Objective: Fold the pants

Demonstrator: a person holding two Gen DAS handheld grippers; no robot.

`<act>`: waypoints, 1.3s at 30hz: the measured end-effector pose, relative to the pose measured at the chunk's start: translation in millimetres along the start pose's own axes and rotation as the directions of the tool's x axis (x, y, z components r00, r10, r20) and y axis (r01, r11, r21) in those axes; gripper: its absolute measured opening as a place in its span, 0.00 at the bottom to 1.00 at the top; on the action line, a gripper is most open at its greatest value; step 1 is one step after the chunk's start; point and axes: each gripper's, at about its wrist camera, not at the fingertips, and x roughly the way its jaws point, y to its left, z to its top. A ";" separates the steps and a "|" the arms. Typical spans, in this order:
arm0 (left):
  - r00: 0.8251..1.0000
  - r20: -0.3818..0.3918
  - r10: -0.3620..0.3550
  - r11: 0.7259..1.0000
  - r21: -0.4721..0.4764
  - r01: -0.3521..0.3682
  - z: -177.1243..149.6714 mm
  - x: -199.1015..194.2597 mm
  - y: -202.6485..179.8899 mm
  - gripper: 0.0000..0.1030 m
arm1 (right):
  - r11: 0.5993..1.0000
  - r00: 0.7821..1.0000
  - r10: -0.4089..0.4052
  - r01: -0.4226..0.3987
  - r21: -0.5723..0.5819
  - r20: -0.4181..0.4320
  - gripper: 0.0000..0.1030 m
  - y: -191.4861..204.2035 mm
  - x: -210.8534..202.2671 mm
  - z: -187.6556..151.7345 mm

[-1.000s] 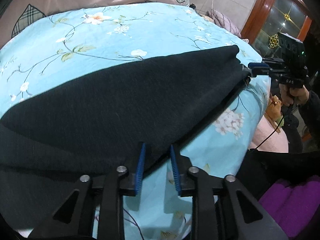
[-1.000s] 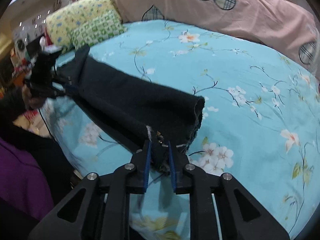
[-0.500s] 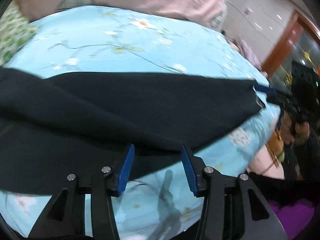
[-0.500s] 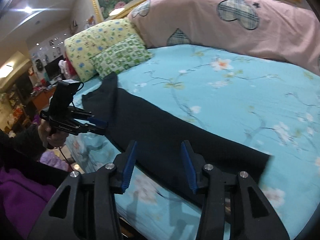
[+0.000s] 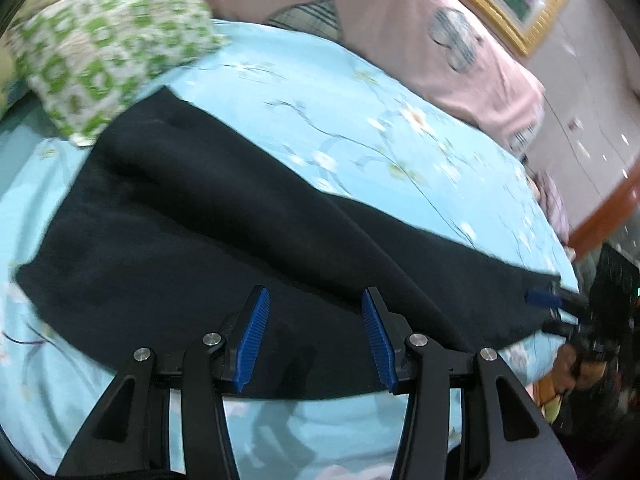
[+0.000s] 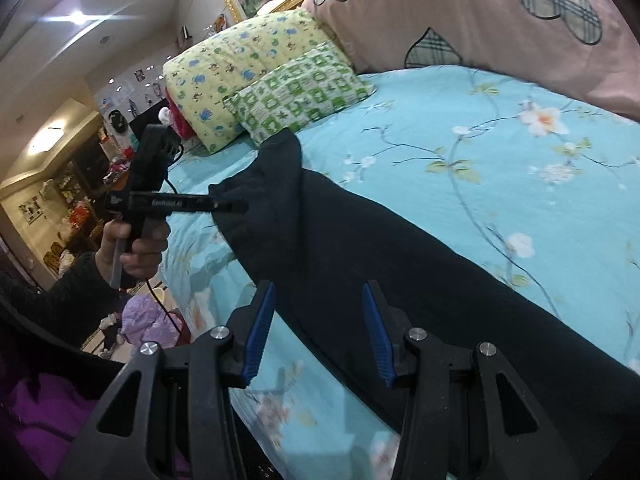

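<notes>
Black pants (image 5: 208, 240) lie folded lengthwise in a long band across the blue floral bed sheet (image 5: 360, 120). In the left wrist view my left gripper (image 5: 314, 294) hovers over their near edge, its jaws opening, nothing between the blue pads. My right gripper (image 5: 548, 312) shows small at the band's right end. In the right wrist view the pants (image 6: 360, 248) run from the pillows toward the lower right. My right gripper (image 6: 318, 286) stands open above them, empty. A hand (image 6: 136, 248) holds my left gripper (image 6: 242, 206) just off the pants' far end.
A green-and-white pillow (image 6: 300, 92) and a yellow printed one (image 6: 240, 64) sit at the head of the bed. A pink quilt (image 5: 400, 28) lies along the far side. Purple clothing (image 6: 48, 412) and a cluttered room lie past the bed's near edge.
Both grippers let go of the pants and opened. The pants dropped flat onto the sheet. Both hands drew back, and the left view swung toward the pillows.
</notes>
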 end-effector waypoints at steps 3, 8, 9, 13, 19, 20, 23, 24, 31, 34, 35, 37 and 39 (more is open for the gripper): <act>0.999 0.017 0.037 0.998 -0.047 -0.036 18.5 -5.1 19.0 0.50 | 1.000 1.000 0.018 -0.018 -0.003 -0.014 0.45 4.5 12.3 5.5; 0.997 0.021 0.073 0.992 -0.103 -0.071 49.7 -7.2 42.8 0.53 | 0.999 0.998 0.049 -0.049 -0.003 -0.041 0.45 8.8 33.4 16.0; 0.996 0.016 0.087 0.990 -0.111 -0.084 53.5 -6.1 48.2 0.54 | 0.999 0.998 0.053 -0.054 -0.001 -0.043 0.45 9.4 36.8 17.9; 0.991 -0.022 0.132 0.981 -0.140 -0.134 73.5 2.4 55.3 0.56 | 0.998 0.996 0.063 -0.063 0.010 -0.055 0.45 9.0 50.8 26.7; 0.963 -0.134 0.232 0.954 -0.161 -0.253 120.2 24.5 51.3 0.64 | 0.997 0.993 0.075 -0.077 -0.014 -0.088 0.45 15.2 73.7 36.2; 0.953 -0.166 0.251 0.947 -0.161 -0.278 128.5 30.4 51.0 0.64 | 0.997 0.993 0.067 -0.070 -0.024 -0.097 0.45 16.9 79.4 37.8; 0.909 -0.273 0.315 0.924 -0.132 -0.360 155.5 54.4 46.9 0.64 | 0.998 0.991 0.046 -0.051 -0.034 -0.124 0.45 16.7 94.0 42.6; 0.894 -0.300 0.332 0.918 -0.114 -0.380 160.8 61.4 45.0 0.64 | 0.998 0.990 0.045 -0.050 -0.034 -0.131 0.45 15.8 97.6 44.2; 0.768 -0.423 0.481 0.848 0.002 -0.530 175.4 115.6 41.3 0.64 | 0.997 0.980 0.057 -0.065 -0.039 -0.192 0.45 12.3 122.4 51.1; 0.736 -0.439 0.515 0.826 0.025 -0.563 170.4 130.9 44.0 0.61 | 0.996 0.976 0.058 -0.072 -0.057 -0.212 0.45 15.5 128.8 48.4; 0.731 -0.444 0.518 0.824 0.030 -0.565 167.8 133.8 45.2 0.57 | 0.996 0.975 0.055 -0.070 -0.063 -0.217 0.45 16.7 131.4 47.7; 0.729 -0.445 0.520 0.826 0.042 -0.563 160.1 137.0 48.2 0.35 | 0.995 0.972 0.052 -0.071 -0.072 -0.230 0.45 18.3 135.7 45.5; 0.744 -0.427 0.514 0.835 0.048 -0.549 154.3 133.9 49.6 0.23 | 0.993 0.968 0.060 -0.082 -0.082 -0.242 0.29 20.7 139.4 43.8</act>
